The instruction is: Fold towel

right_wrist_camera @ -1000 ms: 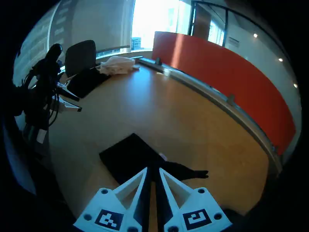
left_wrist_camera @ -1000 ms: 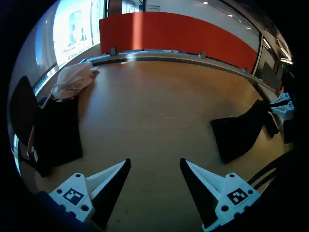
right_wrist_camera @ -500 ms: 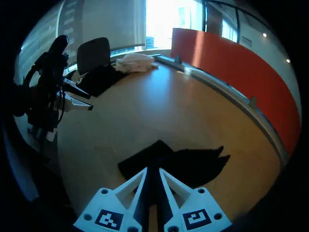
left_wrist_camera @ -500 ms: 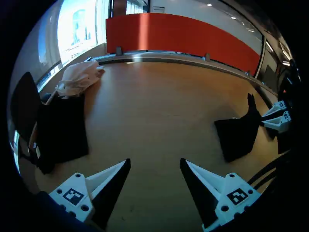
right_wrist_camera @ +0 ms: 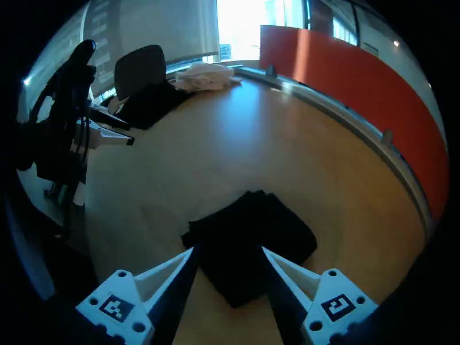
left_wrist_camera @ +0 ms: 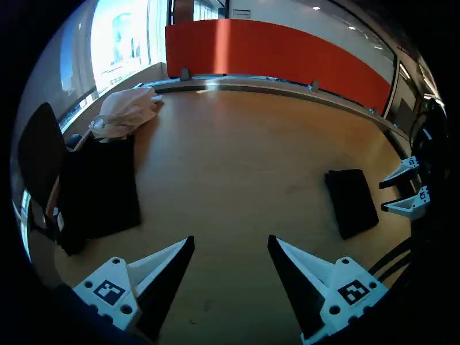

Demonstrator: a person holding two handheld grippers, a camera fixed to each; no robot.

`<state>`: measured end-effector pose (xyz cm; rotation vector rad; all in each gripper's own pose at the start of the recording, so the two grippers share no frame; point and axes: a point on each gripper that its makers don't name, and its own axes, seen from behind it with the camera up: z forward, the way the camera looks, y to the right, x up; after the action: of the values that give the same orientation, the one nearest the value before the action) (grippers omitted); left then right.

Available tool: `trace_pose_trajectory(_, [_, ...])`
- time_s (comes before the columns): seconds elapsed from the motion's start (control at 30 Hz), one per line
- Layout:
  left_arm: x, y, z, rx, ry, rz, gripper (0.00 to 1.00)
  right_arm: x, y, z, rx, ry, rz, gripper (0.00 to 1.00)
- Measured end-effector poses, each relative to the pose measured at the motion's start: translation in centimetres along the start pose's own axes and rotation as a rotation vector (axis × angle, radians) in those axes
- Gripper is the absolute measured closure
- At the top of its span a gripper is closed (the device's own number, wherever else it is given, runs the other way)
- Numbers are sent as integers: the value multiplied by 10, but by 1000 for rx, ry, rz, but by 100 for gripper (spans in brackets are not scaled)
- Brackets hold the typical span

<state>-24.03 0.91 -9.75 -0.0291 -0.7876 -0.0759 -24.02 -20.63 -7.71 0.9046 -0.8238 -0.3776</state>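
Now the black towel lies folded small and flat near the person's edge of the tabletop — the fold looks done. The right gripper hovers just before it, fingers wide, gripping nothing; the left gripper hangs apart over bare wood, fingers wide too

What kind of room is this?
Probably an office or meeting room: there is a long wooden table, a red divider along its far edge, and a black office chair near big bright windows.
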Motion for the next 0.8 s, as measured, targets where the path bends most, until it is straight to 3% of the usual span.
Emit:
trace_pose_trajectory(0.37, [3,3,0,-5,4,6,6,-28,4,-3,-29,-38,24,24])
trace_pose_trajectory(0.8, [1,4,-1,-5,2,9,6,-87,4,5,-54,-130,67,24])
